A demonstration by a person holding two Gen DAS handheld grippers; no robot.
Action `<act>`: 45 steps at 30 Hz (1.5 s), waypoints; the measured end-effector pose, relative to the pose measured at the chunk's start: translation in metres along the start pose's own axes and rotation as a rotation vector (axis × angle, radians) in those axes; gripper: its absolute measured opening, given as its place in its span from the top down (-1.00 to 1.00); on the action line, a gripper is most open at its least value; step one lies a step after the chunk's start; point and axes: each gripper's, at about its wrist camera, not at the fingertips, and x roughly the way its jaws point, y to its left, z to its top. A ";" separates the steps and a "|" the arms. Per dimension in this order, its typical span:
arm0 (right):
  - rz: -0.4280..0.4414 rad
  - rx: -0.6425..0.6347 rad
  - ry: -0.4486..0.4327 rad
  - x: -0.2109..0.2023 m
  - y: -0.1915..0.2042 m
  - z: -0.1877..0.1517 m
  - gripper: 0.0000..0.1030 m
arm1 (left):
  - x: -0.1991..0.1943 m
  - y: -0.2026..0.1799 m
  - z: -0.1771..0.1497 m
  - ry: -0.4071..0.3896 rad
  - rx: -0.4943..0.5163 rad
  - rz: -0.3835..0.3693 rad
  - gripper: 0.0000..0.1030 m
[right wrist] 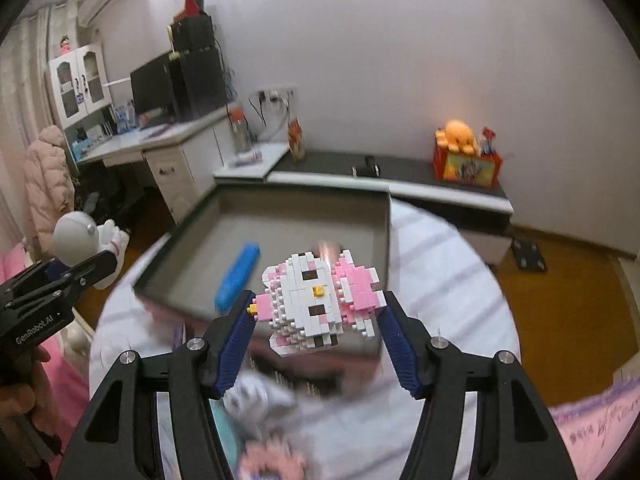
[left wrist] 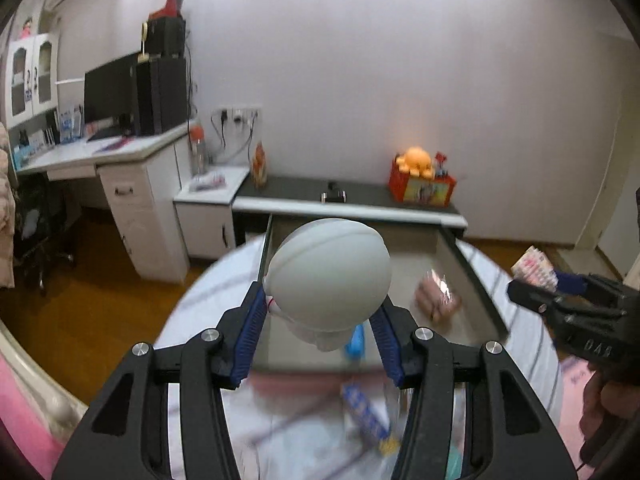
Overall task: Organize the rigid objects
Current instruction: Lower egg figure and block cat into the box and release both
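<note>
Grey tray [right wrist: 280, 216] holding only a blue block [right wrist: 238, 280] so far; left gripper [left wrist: 320, 320] clamped on astronaut figure [left wrist: 330, 276], right gripper [right wrist: 316, 320] clamped on pink-and-white brick cat [right wrist: 320, 300], both above near table, still to place.

Light: soft, even indoor light, moderately bright; no hard shadows.
Glare: pale sheen on the white wall [left wrist: 400, 60].
Blur: round counter [right wrist: 440, 280] and clutter below smeared; held toys and far furniture sharper.
Edges: strong fisheye bending, black vignette at corners.
</note>
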 end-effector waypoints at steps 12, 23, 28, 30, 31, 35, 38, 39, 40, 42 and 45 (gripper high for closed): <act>0.017 0.070 0.043 0.095 -0.007 0.047 -0.22 | 0.087 -0.007 0.035 -0.016 -0.008 0.004 -0.01; -0.021 0.087 0.179 0.156 -0.017 0.041 -0.22 | 0.142 -0.016 0.028 0.084 0.036 0.023 -0.01; -0.031 0.095 0.226 0.166 -0.018 0.037 -0.23 | 0.155 -0.018 0.022 0.139 0.050 0.039 -0.03; -0.035 0.090 0.235 0.167 -0.018 0.038 -0.24 | 0.157 -0.018 0.020 0.150 0.055 0.057 -0.05; -0.036 0.091 0.238 0.167 -0.019 0.038 -0.27 | 0.155 -0.019 0.019 0.146 0.058 0.062 -0.11; -0.042 0.085 0.239 0.165 -0.018 0.037 -0.60 | 0.142 -0.021 0.022 0.109 0.074 0.086 -0.77; -0.033 0.091 0.239 0.161 -0.017 0.036 -0.64 | 0.129 -0.021 0.025 0.079 0.071 0.098 -0.95; -0.035 0.092 0.236 0.158 -0.016 0.036 -0.66 | 0.124 -0.019 0.026 0.072 0.066 0.101 -0.97; -0.042 0.094 0.232 0.154 -0.015 0.036 -0.68 | 0.118 -0.018 0.028 0.063 0.062 0.110 -0.99; -0.049 0.097 0.219 0.145 -0.013 0.037 -0.88 | 0.105 -0.017 0.029 0.053 0.057 0.121 -1.00; -0.065 0.090 0.178 0.121 -0.008 0.039 -1.00 | 0.079 -0.014 0.032 0.034 0.042 0.124 -1.00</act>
